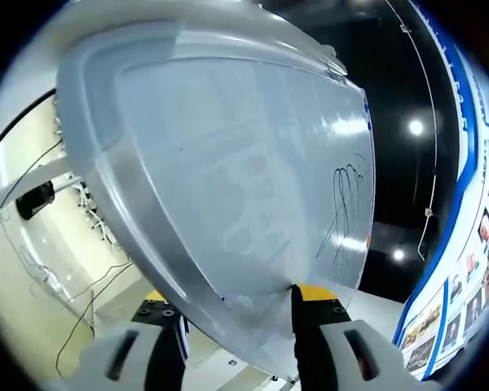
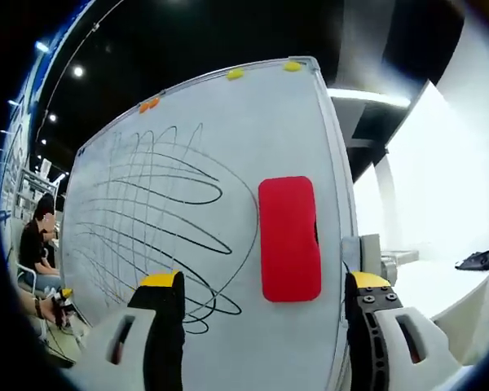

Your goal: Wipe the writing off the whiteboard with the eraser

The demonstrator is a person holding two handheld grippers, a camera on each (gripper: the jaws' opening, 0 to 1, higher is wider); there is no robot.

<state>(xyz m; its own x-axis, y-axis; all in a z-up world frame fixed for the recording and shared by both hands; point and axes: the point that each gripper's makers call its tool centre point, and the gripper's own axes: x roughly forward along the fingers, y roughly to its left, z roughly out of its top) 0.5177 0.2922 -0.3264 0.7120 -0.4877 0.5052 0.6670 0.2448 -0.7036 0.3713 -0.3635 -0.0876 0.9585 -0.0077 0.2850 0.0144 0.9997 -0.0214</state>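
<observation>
The whiteboard [image 2: 187,147] carries black looping scribbles [image 2: 155,220] across its left and middle. A red eraser [image 2: 289,240] sticks upright on the board near its right edge, clear of most lines. My right gripper [image 2: 265,326] is open just short of the board, its jaws standing wide to either side below the eraser. In the left gripper view the whiteboard [image 1: 228,163] is seen edge-on and very close, with a bit of black writing [image 1: 346,204]. My left gripper [image 1: 236,334] is shut on the board's grey frame, one jaw on the face, one behind.
Small yellow magnets [image 2: 235,73] and orange magnets [image 2: 149,104] sit along the board's top edge. A person [image 2: 37,236] sits at the left beyond the board. Cables [image 1: 81,293] run over the pale floor. A blue wall with photos [image 1: 473,269] stands at the right.
</observation>
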